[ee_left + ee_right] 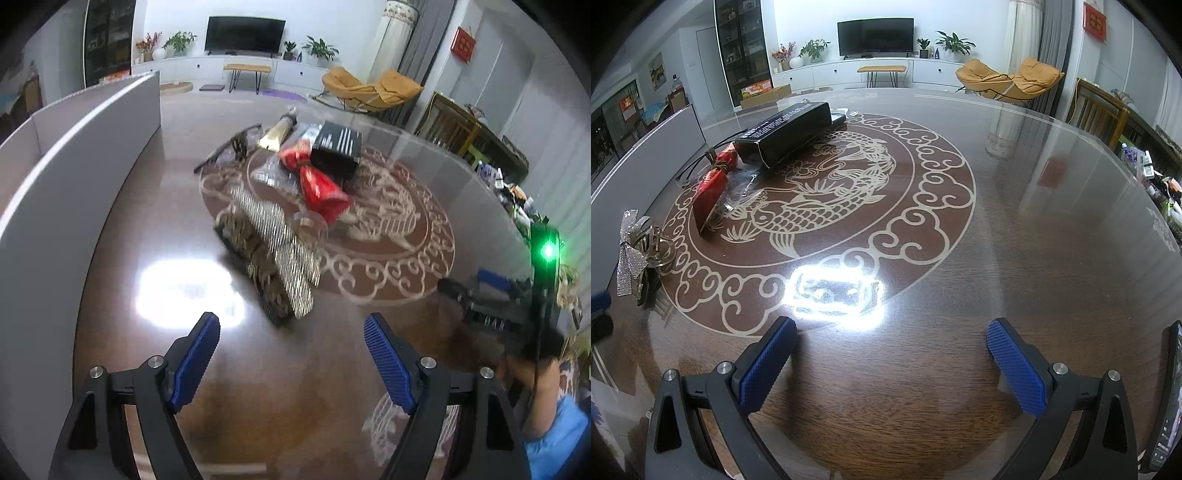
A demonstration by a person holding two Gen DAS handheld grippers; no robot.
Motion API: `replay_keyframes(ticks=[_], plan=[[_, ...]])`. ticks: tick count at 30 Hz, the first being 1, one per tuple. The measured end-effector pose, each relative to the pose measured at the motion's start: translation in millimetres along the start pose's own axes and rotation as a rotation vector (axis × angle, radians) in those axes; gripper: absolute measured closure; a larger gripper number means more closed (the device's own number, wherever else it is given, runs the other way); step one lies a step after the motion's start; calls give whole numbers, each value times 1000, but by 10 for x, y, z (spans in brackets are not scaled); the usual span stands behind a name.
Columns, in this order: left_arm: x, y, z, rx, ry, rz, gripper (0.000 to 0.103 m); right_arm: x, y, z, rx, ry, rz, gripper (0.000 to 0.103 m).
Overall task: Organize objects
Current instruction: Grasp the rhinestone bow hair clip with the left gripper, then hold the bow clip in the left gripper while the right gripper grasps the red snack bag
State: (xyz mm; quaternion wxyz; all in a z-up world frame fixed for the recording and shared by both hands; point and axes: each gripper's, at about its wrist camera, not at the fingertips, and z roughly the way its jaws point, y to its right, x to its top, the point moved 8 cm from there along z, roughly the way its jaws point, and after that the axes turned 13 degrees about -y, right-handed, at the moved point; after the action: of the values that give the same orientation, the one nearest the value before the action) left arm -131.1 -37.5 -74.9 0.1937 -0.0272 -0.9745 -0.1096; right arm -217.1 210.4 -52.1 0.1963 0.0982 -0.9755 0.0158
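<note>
Left wrist view: my left tongs (291, 332) stand apart over the glossy desk (122, 229), nothing between them. Just ahead lies a sparkly silver bow hair clip (273, 254); beyond it a red packet (317, 181) leans on a black box (338, 147), whose white lettering blurs past reading.

Right wrist view: my right tongs (892, 339) also gape empty. The black box (786, 131) sits far left; its print is too small to read.

Red pouch (713, 192), black box (786, 133), silver sequinned bow (629, 254), brown fish-patterned table (1015, 240).
</note>
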Motion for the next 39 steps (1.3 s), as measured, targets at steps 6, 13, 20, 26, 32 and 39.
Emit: replay_keyframes(ticks=[6, 13, 20, 26, 32, 39], plan=[[219, 83, 293, 39, -27, 8, 16, 0, 0, 0, 1, 0, 1, 0], [310, 6, 556, 193, -30, 38, 14, 2, -4, 1, 2, 1, 2, 0], [414, -108, 620, 221, -16, 20, 6, 9, -6, 2, 3, 1, 3, 0], [437, -131, 651, 224, -12, 9, 1, 16, -22, 4, 4, 1, 3, 0], [411, -132, 643, 225, -12, 5, 0, 13, -11, 6, 4, 1, 4, 0], [406, -135, 628, 218, -5, -2, 0, 19, -20, 6, 5, 2, 5, 0]])
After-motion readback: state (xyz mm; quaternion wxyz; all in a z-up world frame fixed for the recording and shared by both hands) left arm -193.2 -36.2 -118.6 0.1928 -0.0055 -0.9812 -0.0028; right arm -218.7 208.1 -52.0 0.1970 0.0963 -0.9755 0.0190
